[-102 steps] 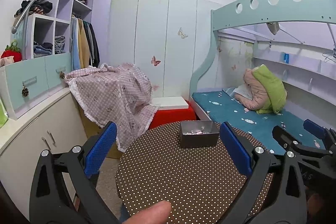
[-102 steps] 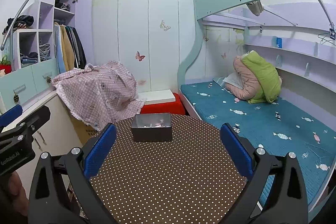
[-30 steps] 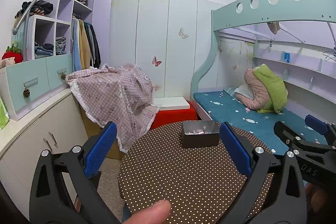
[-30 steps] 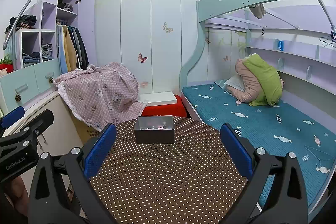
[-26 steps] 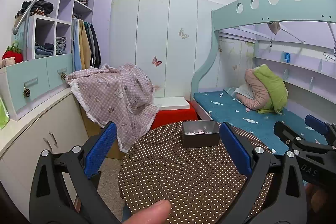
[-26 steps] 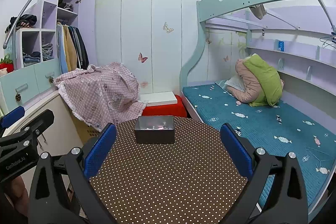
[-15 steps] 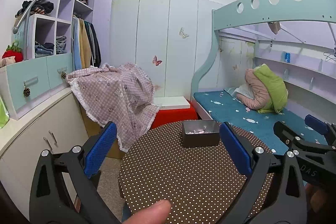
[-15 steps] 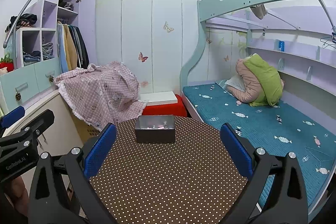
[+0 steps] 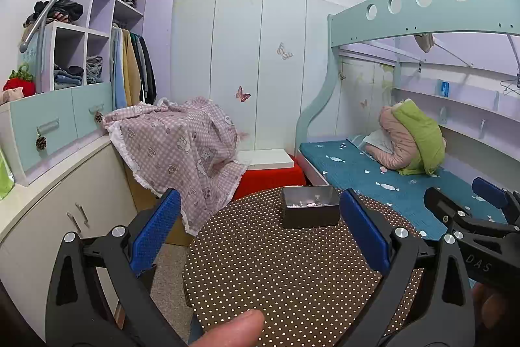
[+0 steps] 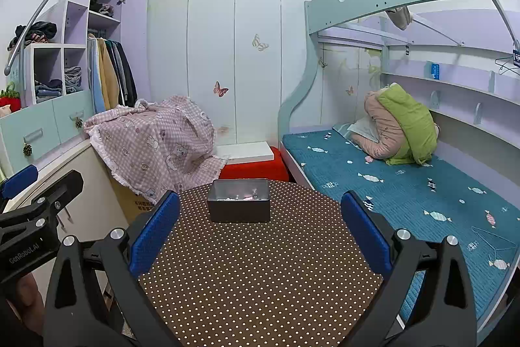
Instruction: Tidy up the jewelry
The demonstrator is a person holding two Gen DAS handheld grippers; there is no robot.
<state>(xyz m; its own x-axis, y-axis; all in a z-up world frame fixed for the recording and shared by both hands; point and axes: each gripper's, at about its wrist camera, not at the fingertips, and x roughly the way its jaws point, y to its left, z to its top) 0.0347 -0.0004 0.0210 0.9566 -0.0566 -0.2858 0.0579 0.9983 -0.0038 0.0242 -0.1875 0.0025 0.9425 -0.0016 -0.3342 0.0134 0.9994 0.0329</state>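
A dark grey metal box (image 9: 310, 211) (image 10: 239, 205) holding small pale and pink jewelry pieces stands at the far edge of a brown polka-dot table (image 9: 276, 275) (image 10: 256, 275). My left gripper (image 9: 260, 236) hovers open over the near part of the table, well short of the box, with nothing between its blue pads. My right gripper (image 10: 260, 233) is likewise open and empty, facing the box from the near side. Each gripper's body shows at the edge of the other's view. A fingertip (image 9: 234, 329) pokes in at the bottom of the left wrist view.
A pink checked blanket (image 10: 156, 145) drapes over a box left of the table. White cabinets (image 9: 65, 210) run along the left. A bunk bed with a teal mattress (image 10: 390, 184) lies right. A red stool (image 10: 253, 168) sits behind the table.
Both views have shifted only slightly; the box sits a touch nearer and more central. Both grippers stay open and empty.
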